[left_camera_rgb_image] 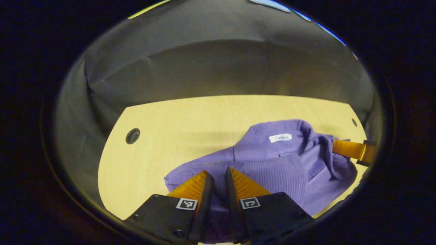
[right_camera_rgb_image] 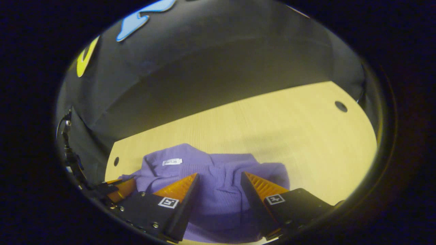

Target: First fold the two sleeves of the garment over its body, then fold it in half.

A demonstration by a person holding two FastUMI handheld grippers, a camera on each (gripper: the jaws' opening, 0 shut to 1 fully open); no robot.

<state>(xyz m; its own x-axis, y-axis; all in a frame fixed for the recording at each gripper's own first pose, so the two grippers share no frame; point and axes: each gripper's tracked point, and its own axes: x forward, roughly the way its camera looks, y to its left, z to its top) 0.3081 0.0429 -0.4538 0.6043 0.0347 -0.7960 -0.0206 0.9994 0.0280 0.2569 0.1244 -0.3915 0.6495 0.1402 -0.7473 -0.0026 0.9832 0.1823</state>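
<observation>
Left gripper view, purple ribbed garment (left_camera_rgb_image: pixel 272 166) rumpled, left claw (left_camera_rgb_image: pixel 218 175) pinching its fabric, right claw (right_camera_rgb_image: pixel 218 182) agape

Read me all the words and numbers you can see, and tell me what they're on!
On the white tag sewn in the purple garment: small writing, too blurred to read.
On the left gripper and the right gripper: square markers with black-and-white patterns, no words or numbers.
</observation>
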